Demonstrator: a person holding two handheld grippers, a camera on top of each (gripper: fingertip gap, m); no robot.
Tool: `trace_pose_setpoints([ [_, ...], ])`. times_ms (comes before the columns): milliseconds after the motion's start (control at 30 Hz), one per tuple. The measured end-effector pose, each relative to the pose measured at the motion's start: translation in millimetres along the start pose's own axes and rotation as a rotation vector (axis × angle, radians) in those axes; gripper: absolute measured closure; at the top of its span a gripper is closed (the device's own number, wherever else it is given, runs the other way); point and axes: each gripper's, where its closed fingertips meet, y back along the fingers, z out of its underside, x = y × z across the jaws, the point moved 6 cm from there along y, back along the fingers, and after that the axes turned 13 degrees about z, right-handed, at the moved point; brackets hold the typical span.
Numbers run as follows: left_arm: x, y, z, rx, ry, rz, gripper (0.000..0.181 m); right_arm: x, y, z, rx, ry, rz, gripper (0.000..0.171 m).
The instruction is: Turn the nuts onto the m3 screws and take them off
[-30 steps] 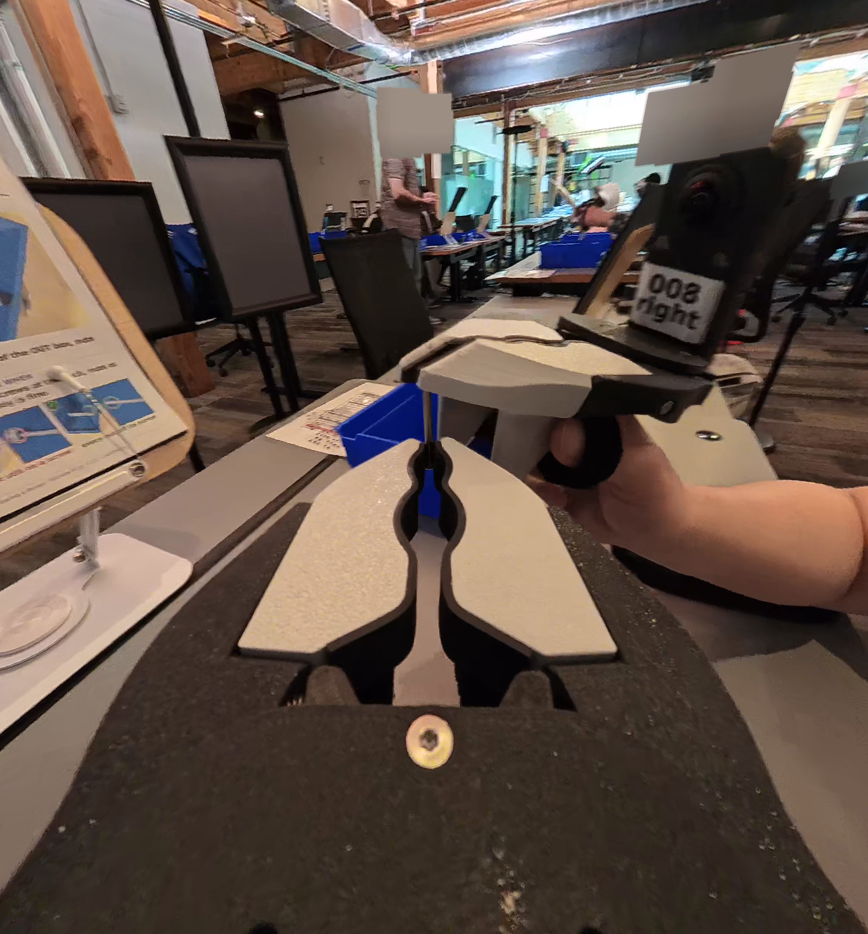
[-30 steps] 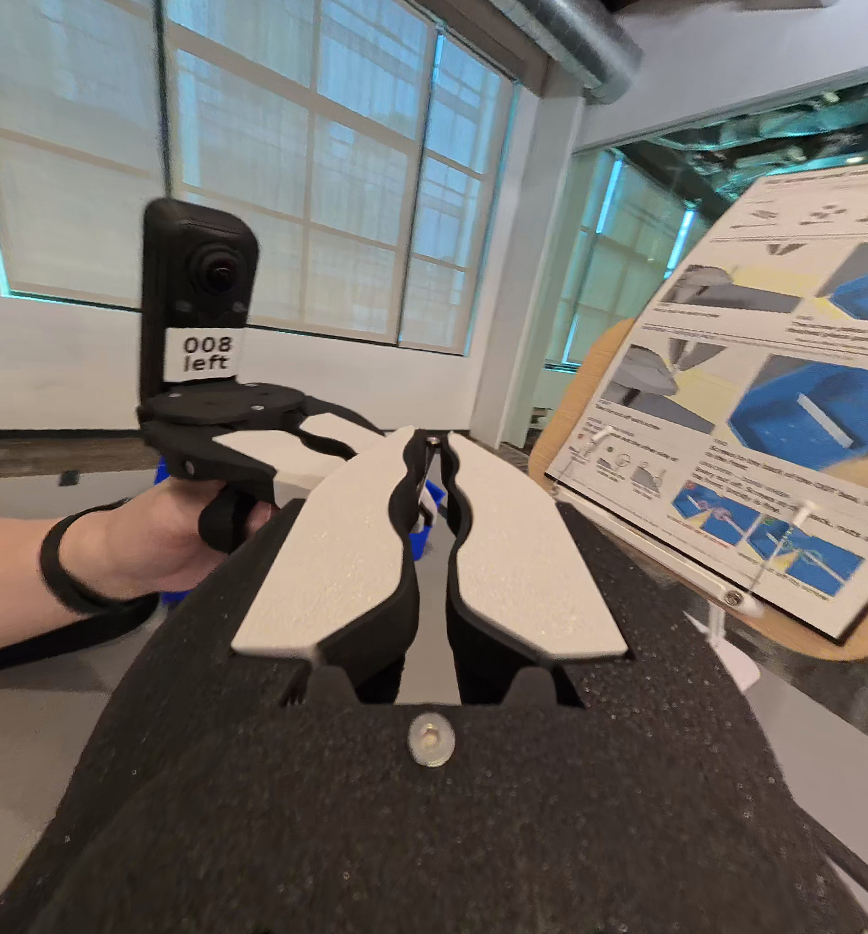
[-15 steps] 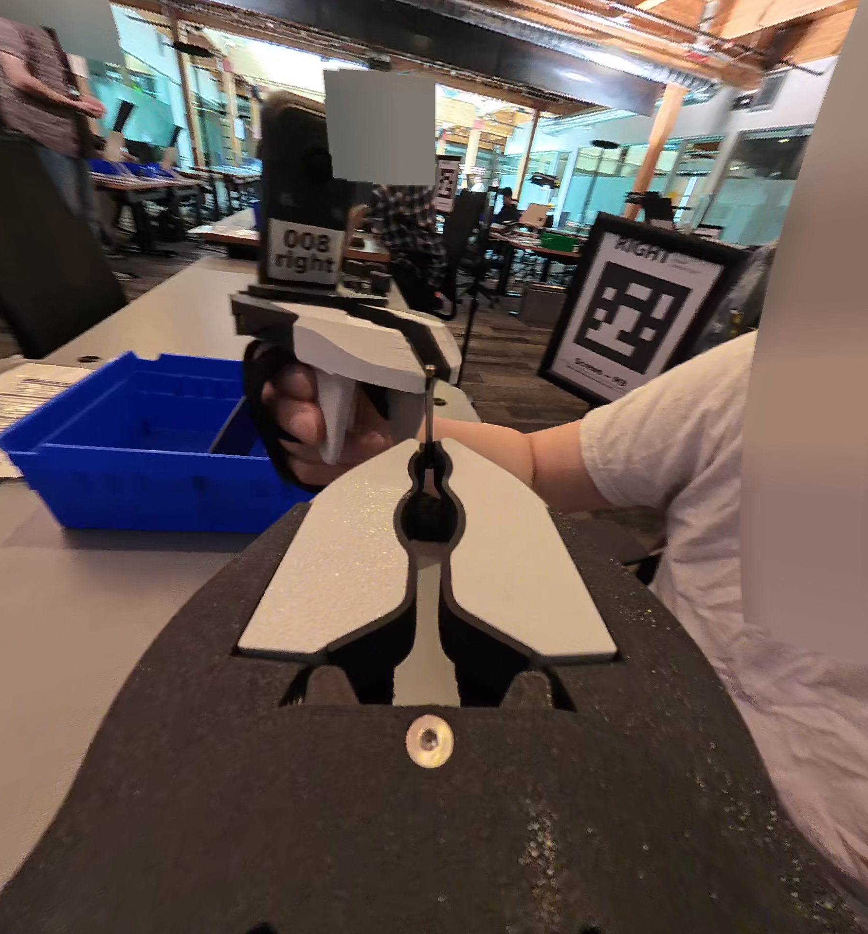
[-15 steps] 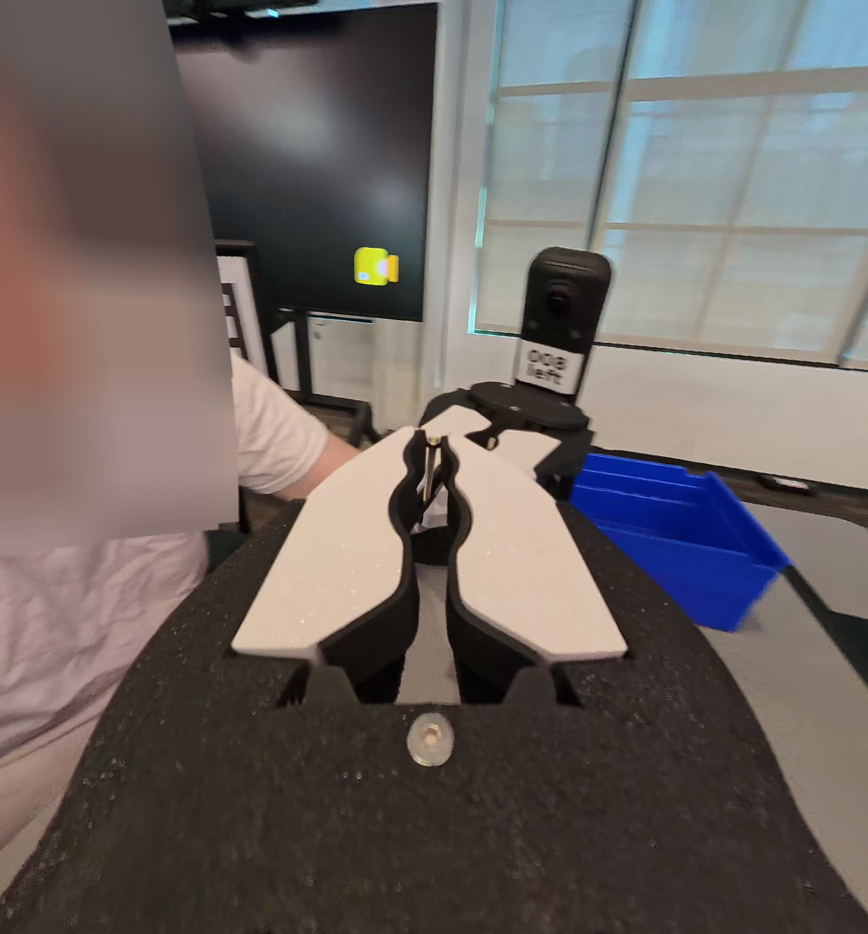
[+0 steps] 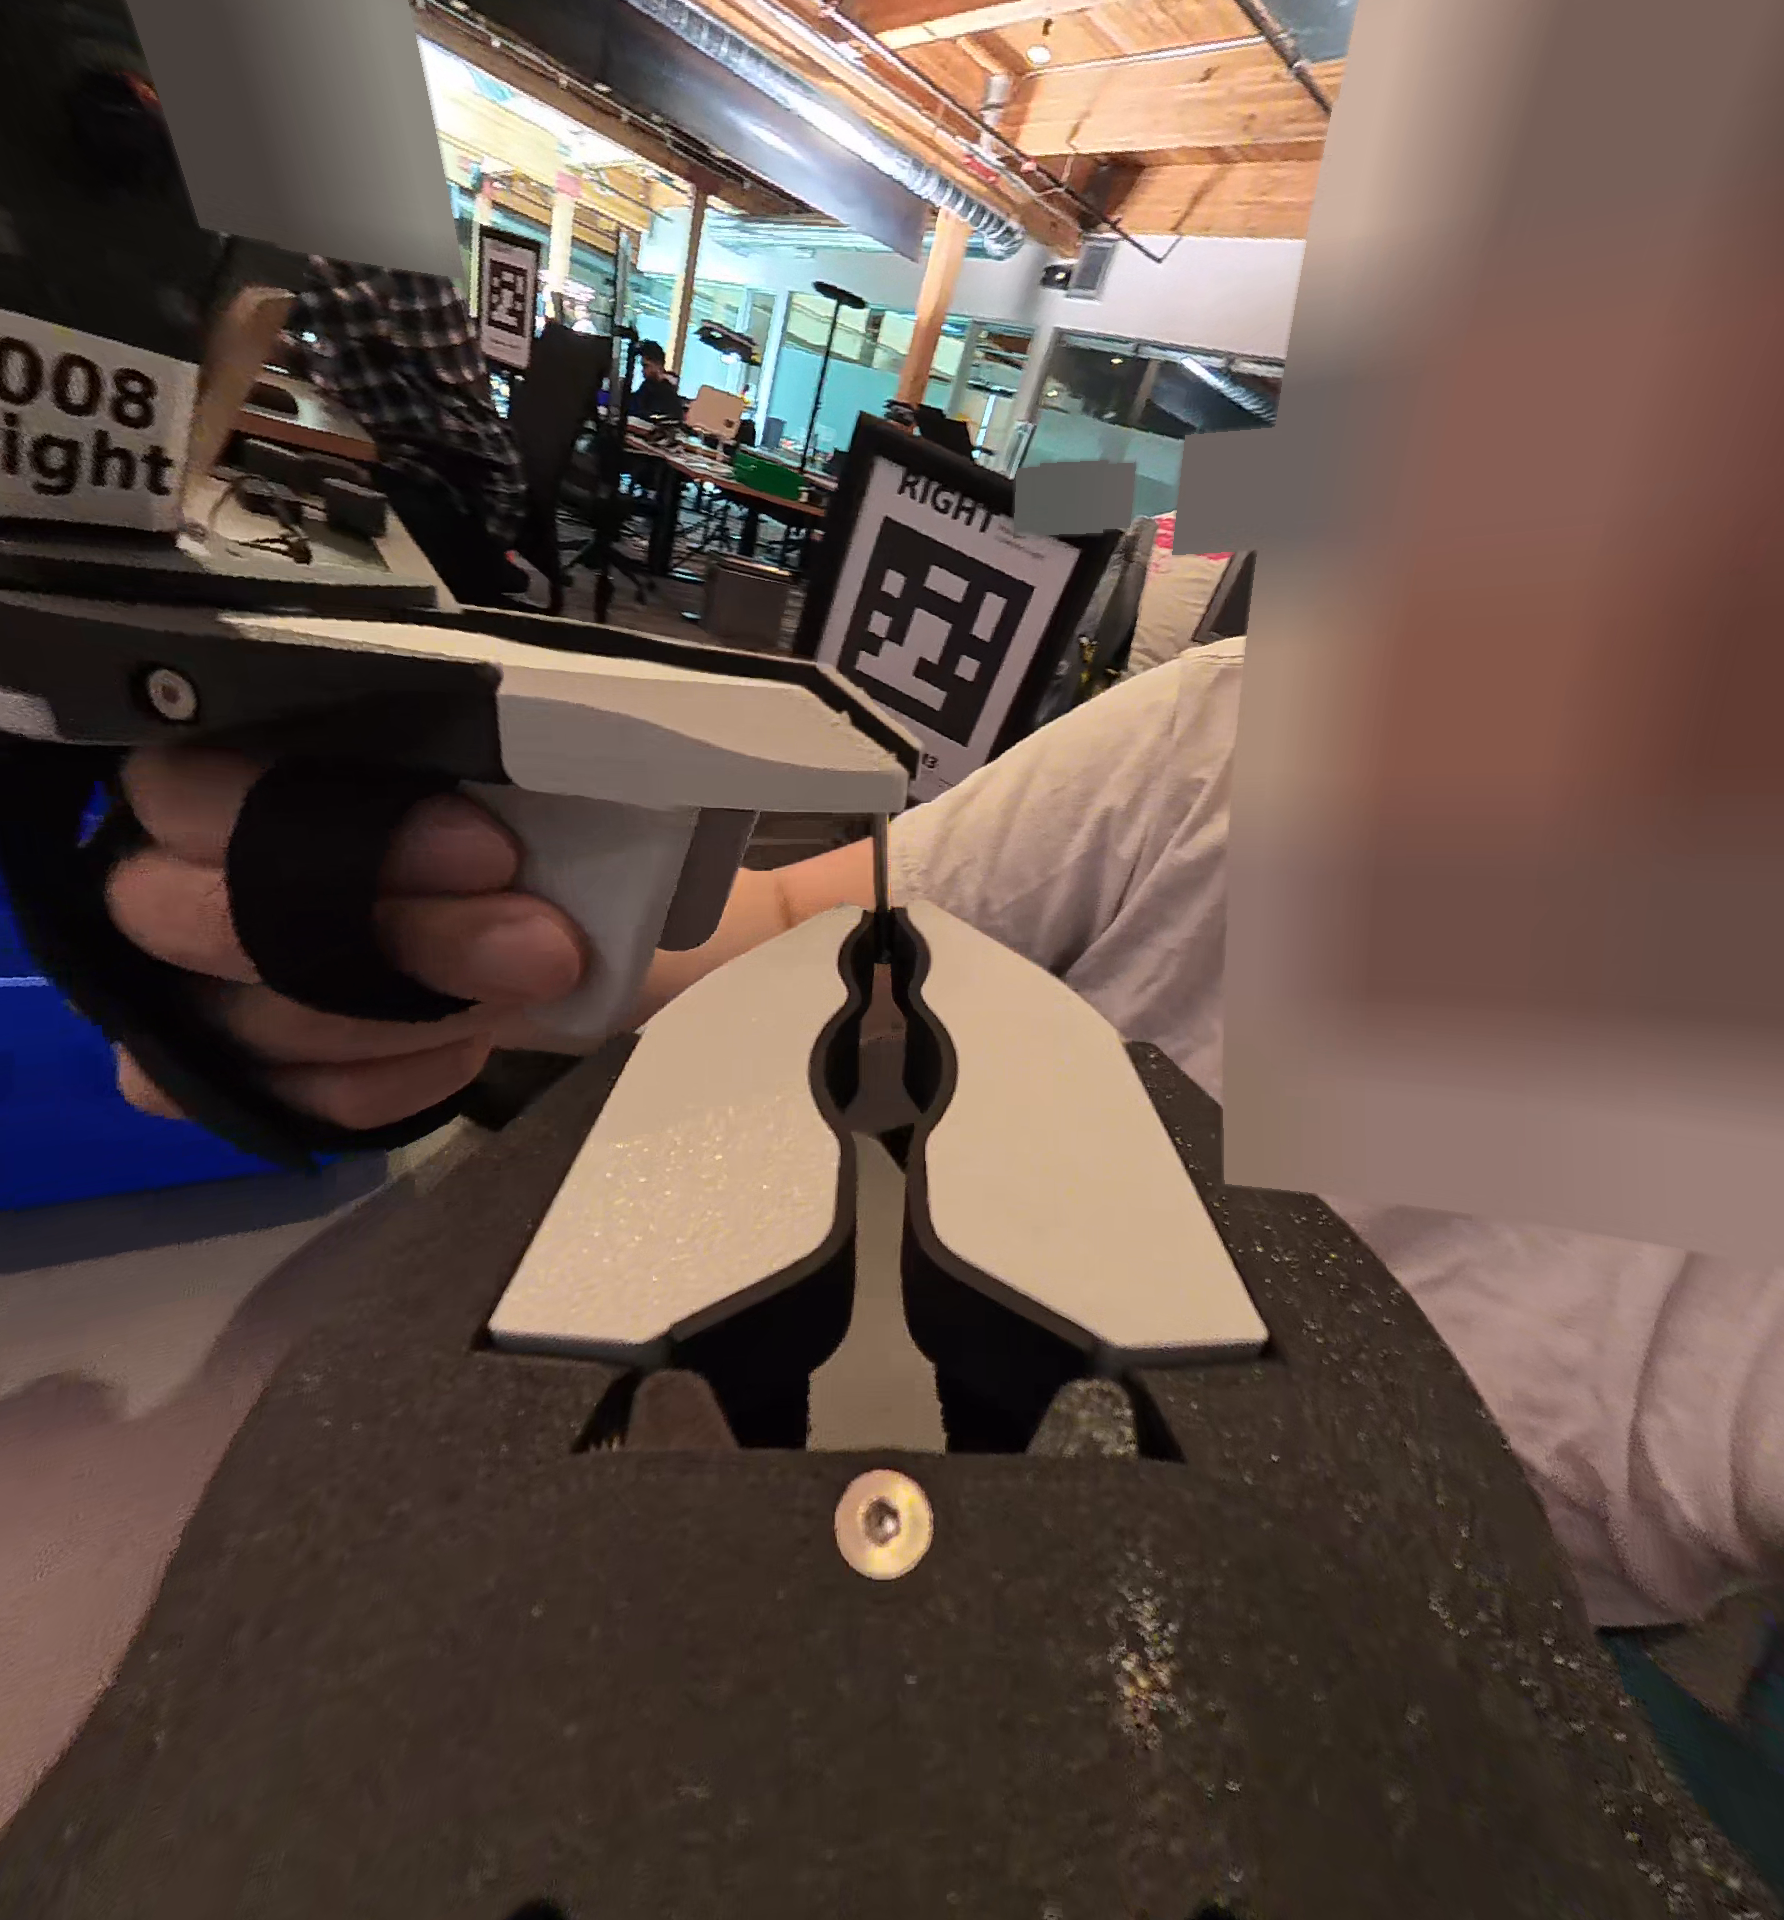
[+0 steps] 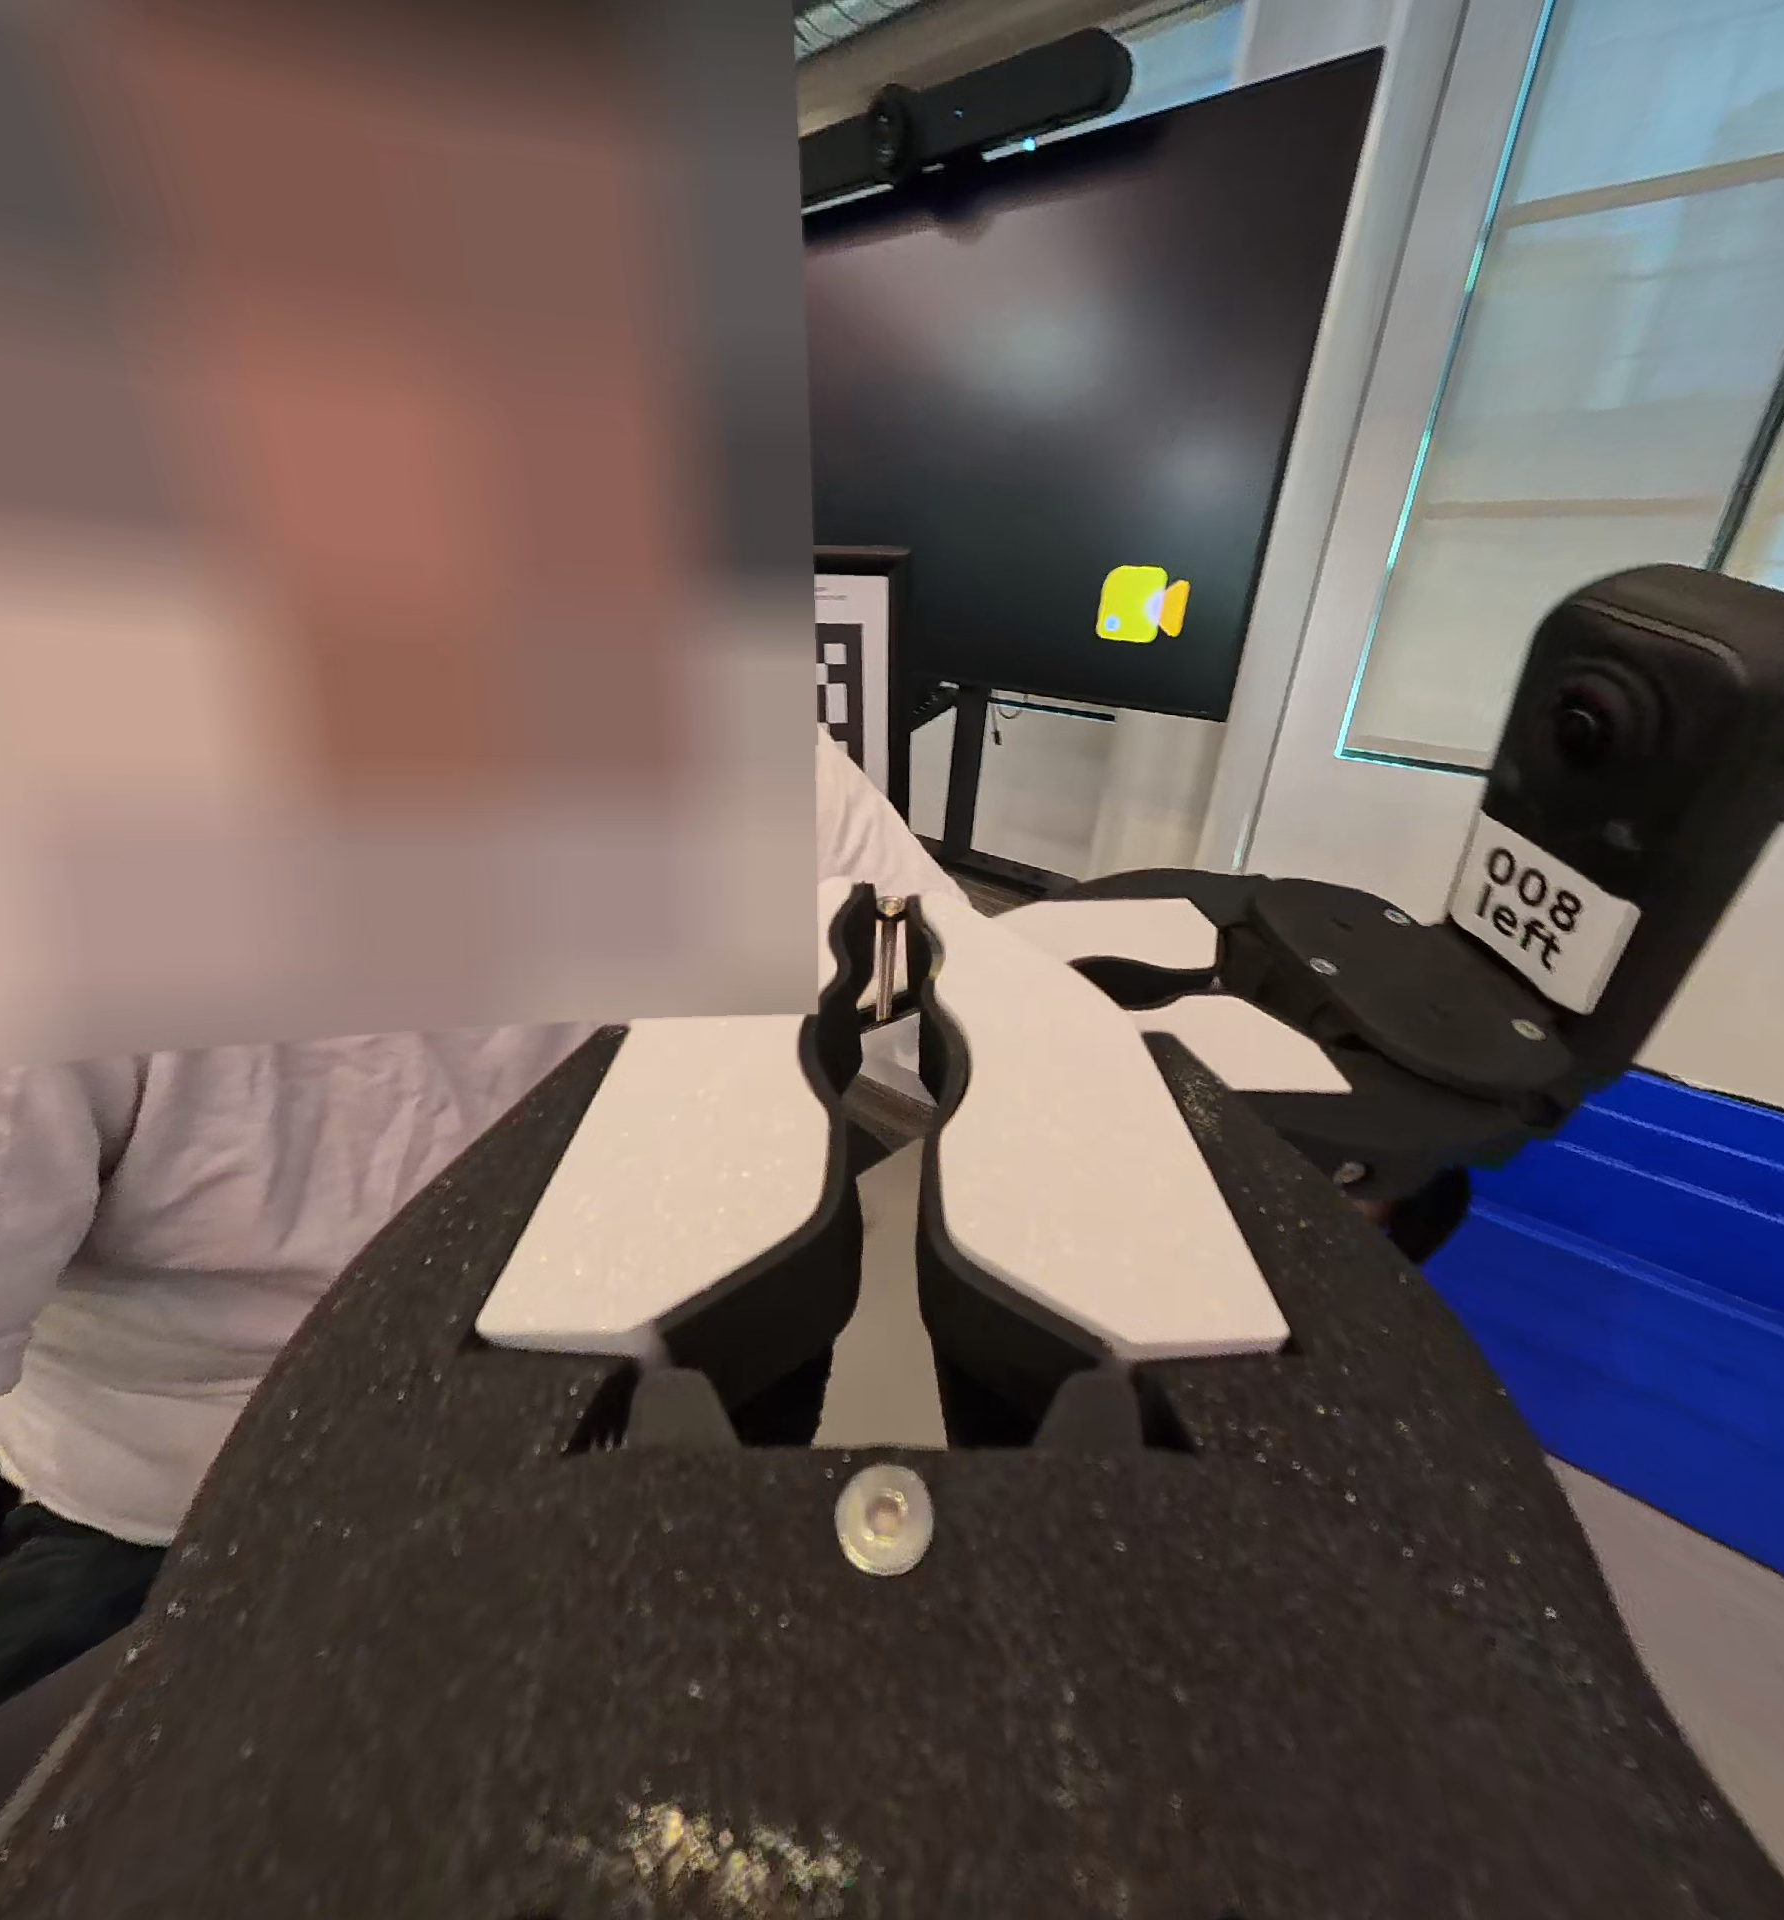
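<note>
Both white-fingered tools meet over the desk: the left tool (image 5: 885, 920) pinches the lower end of a slim steel screw (image 6: 886, 956), the right tool (image 6: 884, 914) pinches its head end, beside a blue plastic bin (image 6: 1646, 1247).

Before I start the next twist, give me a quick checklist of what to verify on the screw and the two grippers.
1. Right gripper clamped on the m3 screw: ok, screw sits upright between its fingertips, head up.
2. Left gripper closed at the screw's lower end: ok, fingers pinched shut around it.
3. Nut present in the left fingers: cannot tell, too small and hidden.
4. Screw in line between the grippers: ok, it runs straight down into the left fingertips.
5. Blue bin clear of the grippers: ok, off to the side.
</note>
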Motion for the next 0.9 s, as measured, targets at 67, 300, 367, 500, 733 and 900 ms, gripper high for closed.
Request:
trace_pose_setpoints([
  [67,0.6,-2.5,1.8,0.015,0.014,0.044,0.179,-2.0,-2.6,1.4,0.016,-0.011,-0.035,0.166],
  [300,0.3,-7.0,3.9,0.057,0.058,0.124,0.179,-4.5,-5.6,2.6,0.052,-0.017,-0.083,0.165],
  [367,0.1,-6.3,3.4,0.065,0.064,0.127,0.179,-4.4,-4.9,2.1,0.055,-0.007,-0.075,0.165],
  [500,-0.6,-6.2,2.9,0.076,0.064,0.129,0.179,-4.5,-4.4,1.2,0.062,0.017,-0.061,0.165],
  [733,-2.8,-3.5,0.3,0.112,0.074,0.121,0.179,-2.7,-1.5,-2.3,0.069,0.061,-0.005,0.166],
  [900,-3.4,-3.6,0.1,0.117,0.071,0.118,0.179,-2.8,-1.1,-3.3,0.061,0.056,0.004,0.165],
])
